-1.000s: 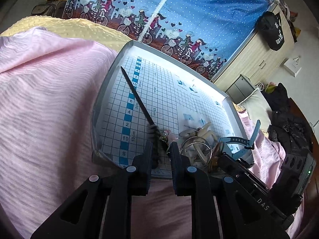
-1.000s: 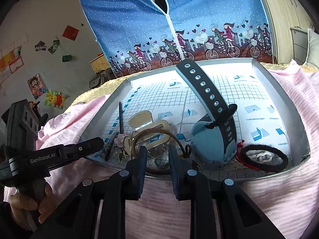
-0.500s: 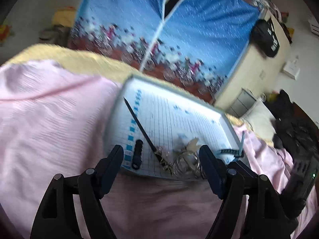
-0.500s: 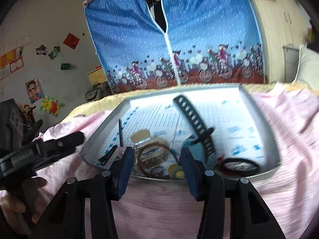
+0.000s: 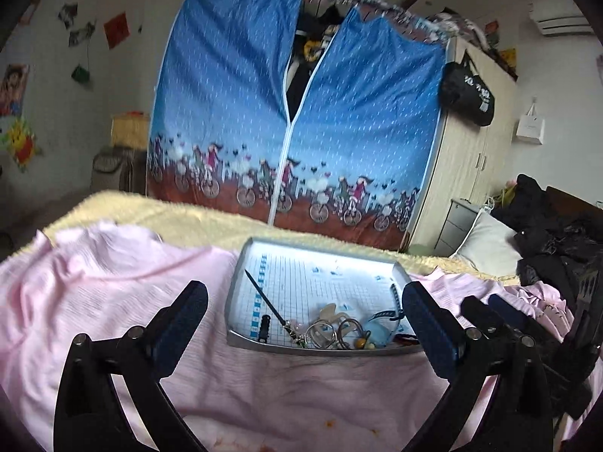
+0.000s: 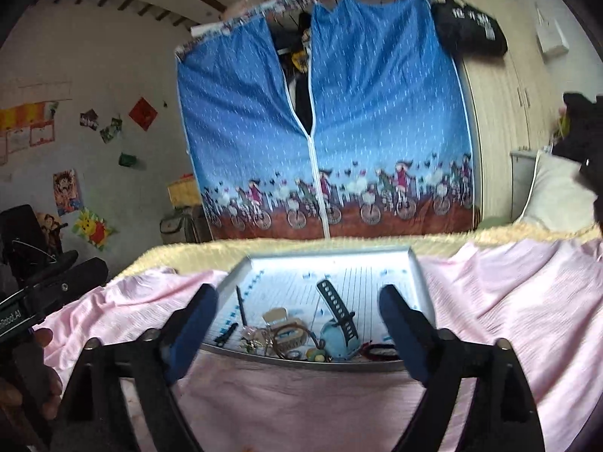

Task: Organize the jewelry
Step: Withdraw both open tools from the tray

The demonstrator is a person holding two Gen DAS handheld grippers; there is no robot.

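Both claws are drawn back from the tray point(image 5: 241, 341), where a second ago they were pressed nearly shut at the jewelry. The left gripper point(image 5: 301, 333) and right gripper point(image 6: 297, 324) are now spread wide and empty. A black clip point(image 5: 265, 326) is left apart at the tray's left front; the jewelry pile point(image 6: 297, 339) is heaped along the front rim on the pink sheet point(image 5: 113, 290). One piece appears sorted; most remains.
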